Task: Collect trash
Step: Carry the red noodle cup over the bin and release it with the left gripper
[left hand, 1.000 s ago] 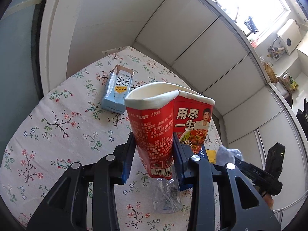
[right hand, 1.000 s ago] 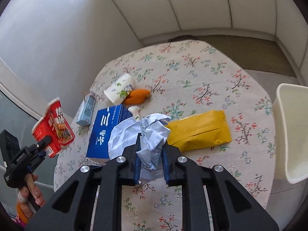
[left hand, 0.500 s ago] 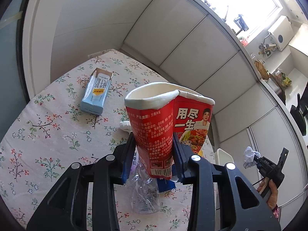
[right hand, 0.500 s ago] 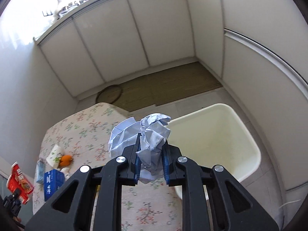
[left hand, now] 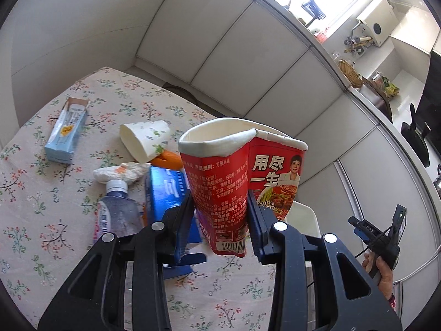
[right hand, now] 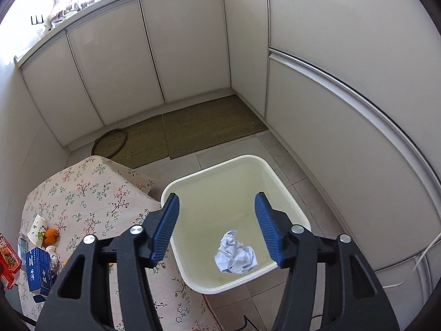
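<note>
Right gripper (right hand: 216,229) hangs spread wide above the bin (right hand: 286,193), grasping nothing; the paper wad (right hand: 234,256) lies inside, directly below. Left gripper (left hand: 220,220) clamps the red cup (left hand: 237,176) upright over the bench (left hand: 41,207), bin beyond its right edge. I'd say the cup travels right next, toward the bin.

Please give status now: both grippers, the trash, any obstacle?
Right gripper open above bin. Crumpled paper inside bin. Left gripper shut on red noodle cup. No obstacle seen.
</note>
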### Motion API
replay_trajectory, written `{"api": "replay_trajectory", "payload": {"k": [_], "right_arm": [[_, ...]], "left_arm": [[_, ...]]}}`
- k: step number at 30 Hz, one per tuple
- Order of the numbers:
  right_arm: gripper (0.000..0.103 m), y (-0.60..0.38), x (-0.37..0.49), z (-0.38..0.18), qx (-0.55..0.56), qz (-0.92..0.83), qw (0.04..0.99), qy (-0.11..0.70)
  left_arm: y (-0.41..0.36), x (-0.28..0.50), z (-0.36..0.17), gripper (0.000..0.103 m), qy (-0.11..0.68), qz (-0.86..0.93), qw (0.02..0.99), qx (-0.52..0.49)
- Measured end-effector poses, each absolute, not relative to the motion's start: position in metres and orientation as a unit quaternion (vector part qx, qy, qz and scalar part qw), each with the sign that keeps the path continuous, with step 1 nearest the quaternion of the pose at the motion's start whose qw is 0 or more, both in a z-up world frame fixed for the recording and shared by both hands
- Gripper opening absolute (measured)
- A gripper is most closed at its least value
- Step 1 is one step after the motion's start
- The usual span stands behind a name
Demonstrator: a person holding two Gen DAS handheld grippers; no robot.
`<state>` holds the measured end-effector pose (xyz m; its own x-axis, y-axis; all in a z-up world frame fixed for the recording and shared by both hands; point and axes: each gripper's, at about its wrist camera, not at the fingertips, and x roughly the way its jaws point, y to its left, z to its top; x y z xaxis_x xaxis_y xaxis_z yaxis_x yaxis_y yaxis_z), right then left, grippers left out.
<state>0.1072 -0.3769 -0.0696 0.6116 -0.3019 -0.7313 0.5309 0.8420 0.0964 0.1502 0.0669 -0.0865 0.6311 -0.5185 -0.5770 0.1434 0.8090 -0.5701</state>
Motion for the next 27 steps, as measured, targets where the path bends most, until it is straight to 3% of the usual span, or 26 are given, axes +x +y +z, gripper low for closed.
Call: {"api": "replay_trajectory", "payload": {"k": [2, 5, 27], "right_arm": [[0.076, -0.383, 0.099, -0.062, 0.159, -0.244, 0.886, 0.359], [0.089, -0.396, 0.086, -0.053, 0.184, -0.256, 0.885, 0.343], [0.089, -0.478, 0.024, -0.053, 0.214, -0.370, 0.832, 0.353]], "left_arm": [[0.045, 0.156, -0.082, 0.035, 0.385, -0.208, 0.866, -0.243], [0.007, 0.163, -0.076, 0.035, 0.384, -0.235, 0.863, -0.231], [-0.270, 0.197, -0.073, 0.036, 0.432, -0.366, 0.818, -0.101]]}}
